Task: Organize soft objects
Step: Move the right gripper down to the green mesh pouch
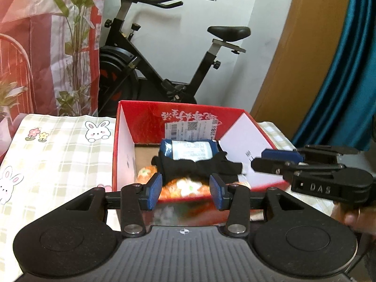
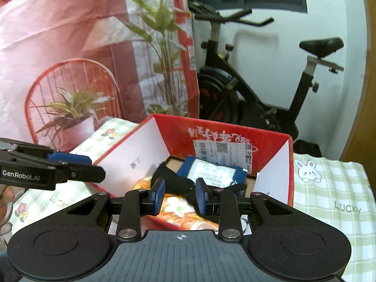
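Left tool (image 1: pixel 185 191) empty, black cloth (image 1: pixel 197 166) lying crosswise – in red box (image 1: pixel 122 141)

Red box (image 1: pixel 235 115), black cloth (image 1: pixel 195 166), blue packet (image 1: pixel 191 150), green-checked bunny-print tablecloth (image 1: pixel 58 145)

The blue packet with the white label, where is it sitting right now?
In both wrist views the blue packet lies inside the red box, toward its far wall, resting on a black cloth with an orange patterned fabric nearer the camera.
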